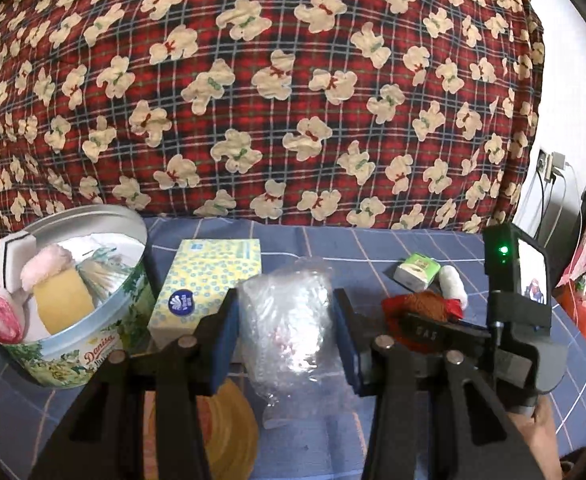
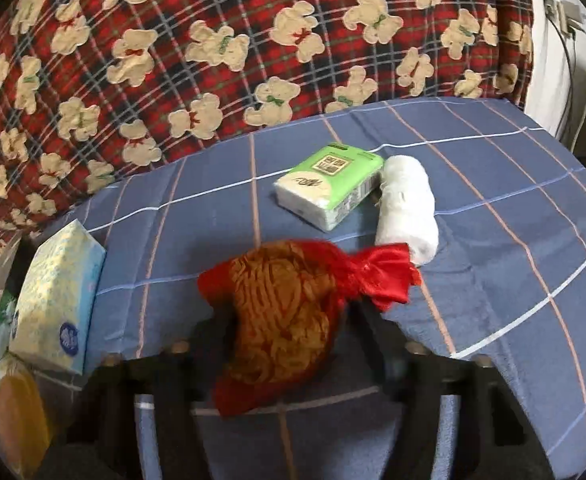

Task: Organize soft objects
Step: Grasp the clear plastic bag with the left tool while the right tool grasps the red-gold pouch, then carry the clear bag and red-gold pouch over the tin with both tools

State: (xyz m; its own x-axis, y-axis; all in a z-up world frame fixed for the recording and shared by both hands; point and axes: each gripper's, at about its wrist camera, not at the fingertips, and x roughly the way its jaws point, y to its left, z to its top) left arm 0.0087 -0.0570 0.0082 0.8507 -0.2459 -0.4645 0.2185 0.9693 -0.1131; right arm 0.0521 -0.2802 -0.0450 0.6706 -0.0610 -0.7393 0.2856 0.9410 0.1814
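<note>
A clear bubble-wrap bundle (image 1: 285, 312) is clamped between the blue pads of my left gripper (image 1: 287, 320), lifted over the blue checked cloth (image 1: 373, 248). To its left stands a round cookie tin (image 1: 73, 344) holding sponges and a pink puff. My right gripper (image 2: 289, 316) is closed around a red mesh pouch (image 2: 281, 304) with brown filling, which lies on the cloth; its dark fingers are blurred on either side of the pouch. The left wrist view shows that gripper (image 1: 425, 328) over the pouch (image 1: 425, 302). A green tissue pack (image 2: 329, 188) and a white cloth roll (image 2: 409, 208) lie beyond it.
A yellow-and-blue tissue box (image 1: 205, 280) stands beside the tin. A red plaid blanket with bears (image 1: 293, 80) rises behind the cloth. A wall socket with cables (image 1: 549, 168) is at the right. A round yellow object (image 1: 229, 432) lies under my left gripper.
</note>
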